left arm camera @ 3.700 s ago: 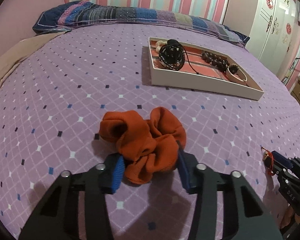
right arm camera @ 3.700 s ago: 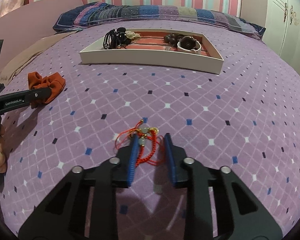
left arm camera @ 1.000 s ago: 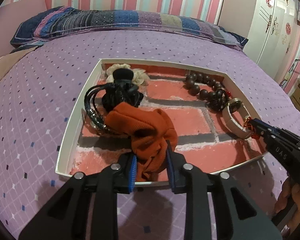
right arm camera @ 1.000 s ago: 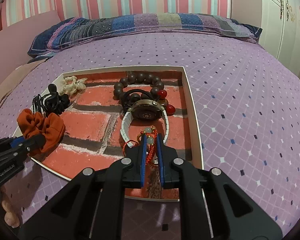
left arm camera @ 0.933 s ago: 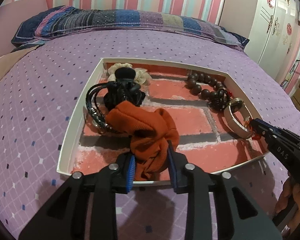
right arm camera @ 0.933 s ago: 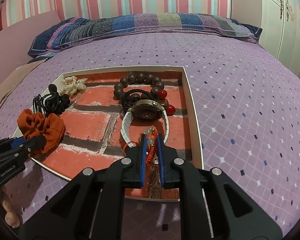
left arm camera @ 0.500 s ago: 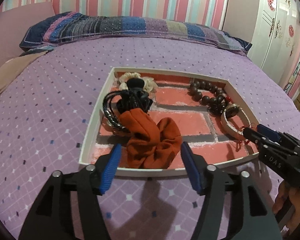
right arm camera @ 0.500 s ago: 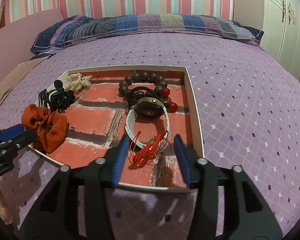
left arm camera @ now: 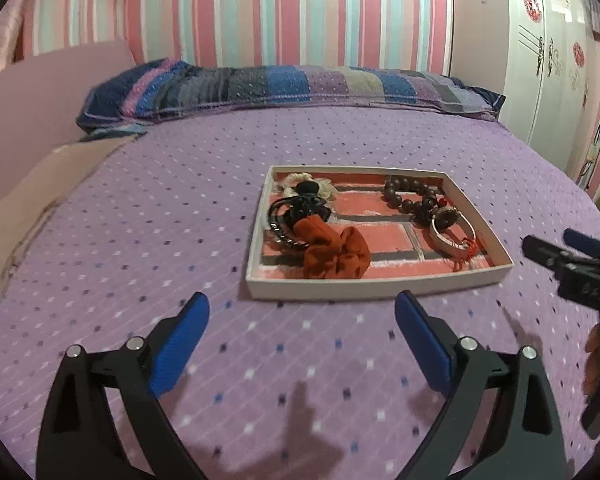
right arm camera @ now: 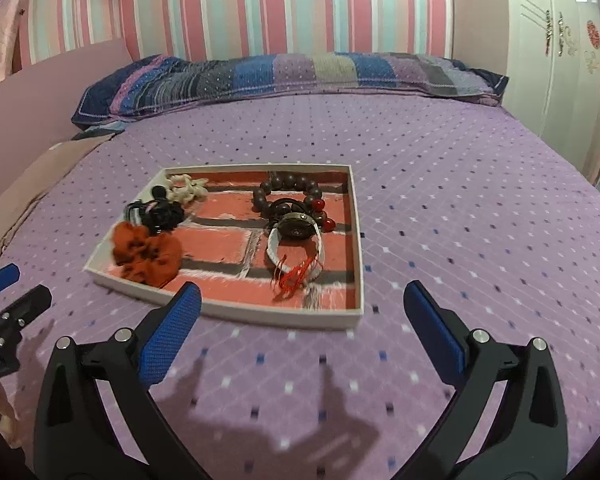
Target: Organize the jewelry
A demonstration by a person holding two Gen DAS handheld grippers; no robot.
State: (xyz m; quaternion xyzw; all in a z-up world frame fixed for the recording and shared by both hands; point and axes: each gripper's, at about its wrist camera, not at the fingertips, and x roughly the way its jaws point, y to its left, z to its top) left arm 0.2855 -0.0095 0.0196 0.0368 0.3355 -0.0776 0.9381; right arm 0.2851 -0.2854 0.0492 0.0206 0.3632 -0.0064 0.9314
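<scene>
A shallow white tray (left arm camera: 374, 289) with a red brick-pattern floor sits on the purple bedspread (left arm camera: 160, 220), just right of centre in the left wrist view and left of centre in the right wrist view. Its long axis runs left to right across both frames, the long near wall facing the cameras.

Everything lies inside it. The orange scrunchie (left arm camera: 334, 254) rests at the near-left part of the tray, bunched, its longer side running left to right along the near wall. Just behind it, touching, is a tangle of black hair ties (left arm camera: 296, 216), and behind that a cream flower piece (right arm camera: 186, 188) in the far-left corner. On the right half a ring of dark wooden beads (right arm camera: 288, 192) lies flat near the far wall, with a white-strapped watch (right arm camera: 296, 240) in front of it — its face toward the far wall, its strap loop toward the near one. The red string bracelet (right arm camera: 294, 278) is draped over the near end of the strap, its strands trailing toward the near wall.

Both grippers are released and hold nothing. The left gripper (left arm camera: 302, 314) hovers over the bedspread short of the tray, blue pads spread wide; the right gripper (right arm camera: 300, 304) likewise — its left pad overlapping the tray's near wall in the frame.
</scene>
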